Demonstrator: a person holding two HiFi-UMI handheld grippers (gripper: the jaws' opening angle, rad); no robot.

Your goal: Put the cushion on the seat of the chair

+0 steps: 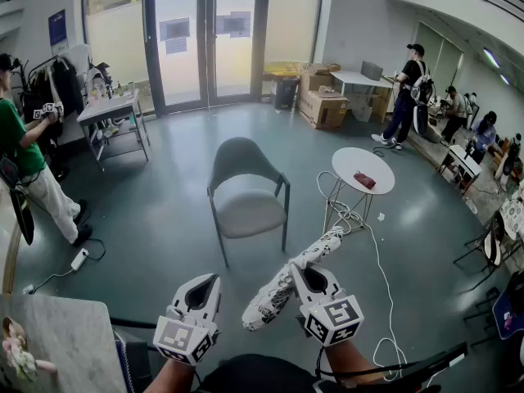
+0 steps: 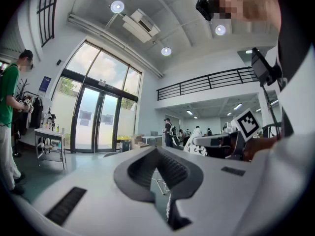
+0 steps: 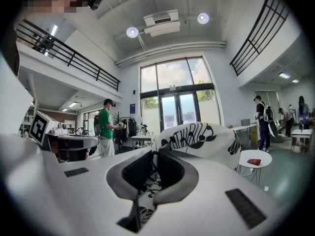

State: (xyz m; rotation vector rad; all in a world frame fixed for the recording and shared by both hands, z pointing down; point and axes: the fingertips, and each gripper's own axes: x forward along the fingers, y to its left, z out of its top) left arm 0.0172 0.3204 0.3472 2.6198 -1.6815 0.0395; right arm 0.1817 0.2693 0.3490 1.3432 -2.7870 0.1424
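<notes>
Right gripper (image 1: 305, 271) is clamped down on the near half of the cushion (image 1: 282, 289), with fabric pinched between the pads. The cushion is a long soft roll, white cloth with a black scribble print, and it hangs in the air pointing far-right. Left gripper (image 1: 209, 285), just left of it, has its jaws together with nothing in them. The marker cubes carry black-and-white square codes and no text.

The chair (image 1: 246, 195) stands just beyond the cushion's far end, facing us. It has a grey rounded back, a padded grey seat (image 1: 250, 213) and thin dark metal legs.

To its right is a round white tabletop (image 1: 363, 170) on wire legs with a small red object (image 1: 364, 180) on top. A white cable (image 1: 381, 260) loops over the grey-green floor (image 1: 164, 211) beneath it and runs toward the near right.

On the left are a power strip (image 1: 79, 259) and a person in a green shirt (image 1: 16, 150). At the far end are glass doors (image 1: 205, 39) with sheets (image 1: 174, 29) stuck on, print too small to read, plus cardboard boxes (image 1: 323, 105).
</notes>
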